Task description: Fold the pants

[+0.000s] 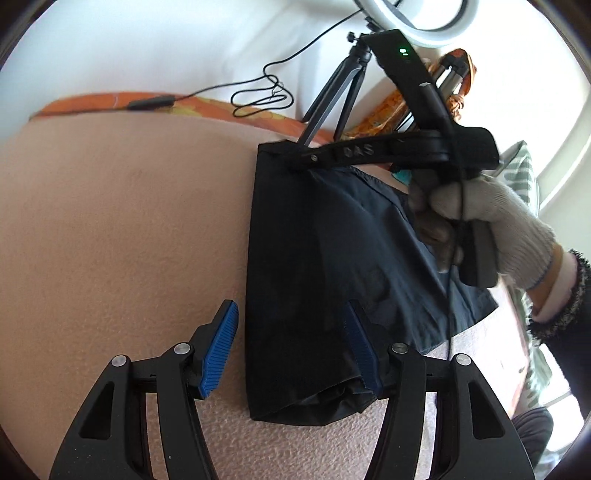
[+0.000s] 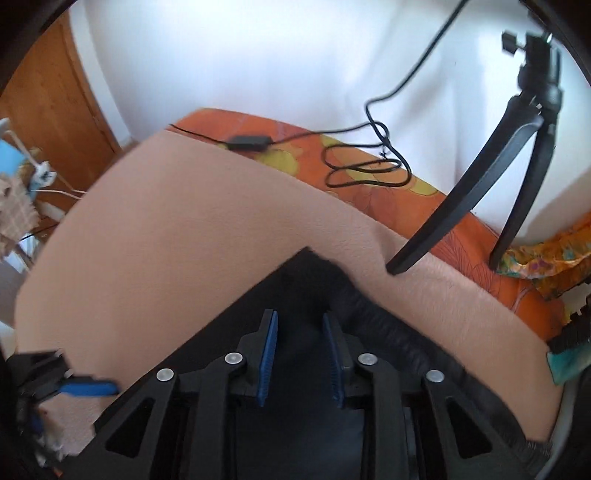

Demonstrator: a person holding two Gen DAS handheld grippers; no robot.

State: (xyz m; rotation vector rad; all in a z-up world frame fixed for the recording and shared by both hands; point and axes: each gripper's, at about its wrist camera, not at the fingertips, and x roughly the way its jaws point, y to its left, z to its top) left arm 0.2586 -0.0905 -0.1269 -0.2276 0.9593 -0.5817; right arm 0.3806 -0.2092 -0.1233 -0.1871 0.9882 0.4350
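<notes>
Dark navy pants (image 1: 314,266) I see folded into a narrow upright rectangle, lying flat on my peach blanket (image 1: 110,240).

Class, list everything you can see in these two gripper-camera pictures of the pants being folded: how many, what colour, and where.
Dark navy fabric pants: one, folded, lying on the blanket.
Peach fleece blanket: one, covers the surface.
Orange floral sheet: one, along the blanket's far edge.
Black cable with inline switch: one, looped on the sheet.
Black tripod: one, legs at the far edge.
White ring light: one, top of the left view.
Brown wooden door: one, far left.
Left gripper: black, blue pads, open over the pants' near end.
Right gripper: black, blue pads, at the pants' far corner.
White knit glove: one, holding the right gripper.
</notes>
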